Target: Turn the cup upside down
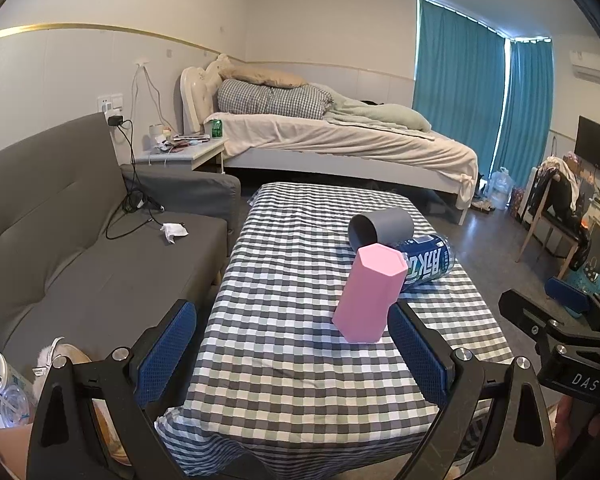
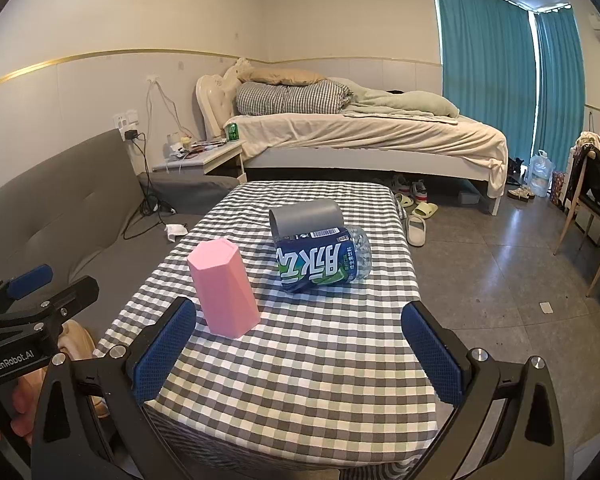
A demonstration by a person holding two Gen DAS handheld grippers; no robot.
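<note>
A pink hexagonal cup [image 1: 368,296] stands on the checkered table [image 1: 284,360] with a closed flat face on top; it also shows in the right wrist view [image 2: 224,288]. A grey cup [image 1: 382,227] lies on its side behind it, its opening facing left, and shows in the right wrist view [image 2: 306,214] too. My left gripper [image 1: 292,344] is open and empty, near the table's front edge, with the pink cup just ahead of its right finger. My right gripper [image 2: 300,344] is open and empty, the pink cup ahead of its left finger.
A blue-labelled plastic bottle [image 2: 324,260] lies on its side against the grey cup. A grey sofa [image 1: 80,240] runs along the table's left. A bed [image 2: 364,136] stands behind. Slippers [image 2: 416,220] lie on the tiled floor at the right.
</note>
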